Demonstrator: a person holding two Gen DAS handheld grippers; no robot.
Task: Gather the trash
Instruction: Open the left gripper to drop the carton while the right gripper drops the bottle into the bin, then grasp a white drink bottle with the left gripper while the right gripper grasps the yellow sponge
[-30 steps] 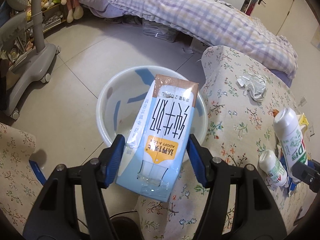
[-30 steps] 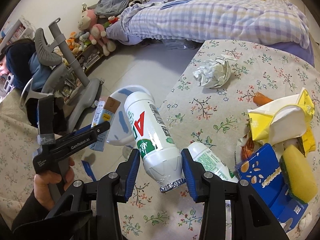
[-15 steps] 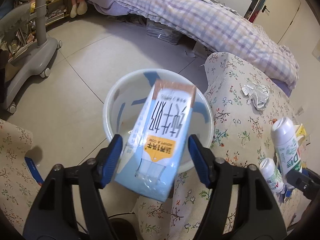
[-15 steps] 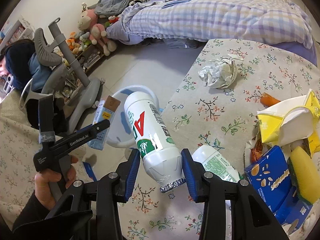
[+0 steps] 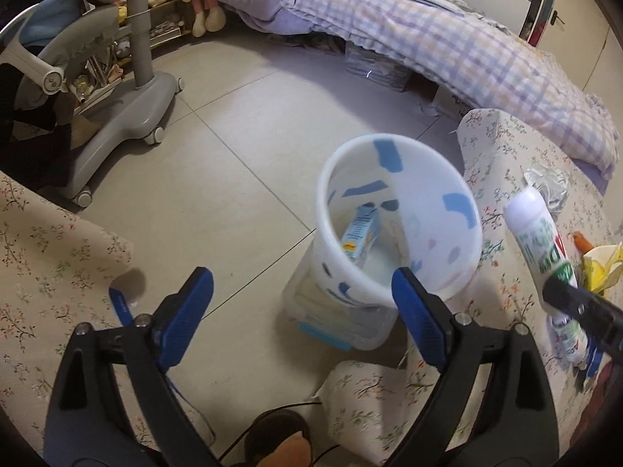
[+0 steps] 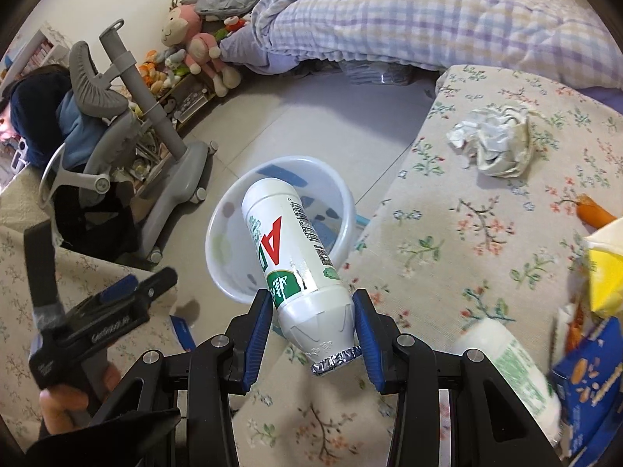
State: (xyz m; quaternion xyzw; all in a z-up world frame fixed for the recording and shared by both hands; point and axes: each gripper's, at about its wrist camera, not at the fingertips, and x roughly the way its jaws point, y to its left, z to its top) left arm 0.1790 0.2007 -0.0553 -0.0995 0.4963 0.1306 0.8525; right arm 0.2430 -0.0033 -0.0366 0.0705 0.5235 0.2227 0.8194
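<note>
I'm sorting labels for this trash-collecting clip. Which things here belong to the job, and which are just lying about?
Job:
- bin
- carton, in the bin
- bottle, held in the right claw
- left claw, open, jaws just opened, nothing between them
- crumpled paper
- second bottle
- blue box

Lying about:
- bed
- chair
- plush toys

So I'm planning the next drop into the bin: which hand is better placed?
The right. Its gripper already holds the white bottle just above the bin. The left gripper is open, its carton already inside.
</note>
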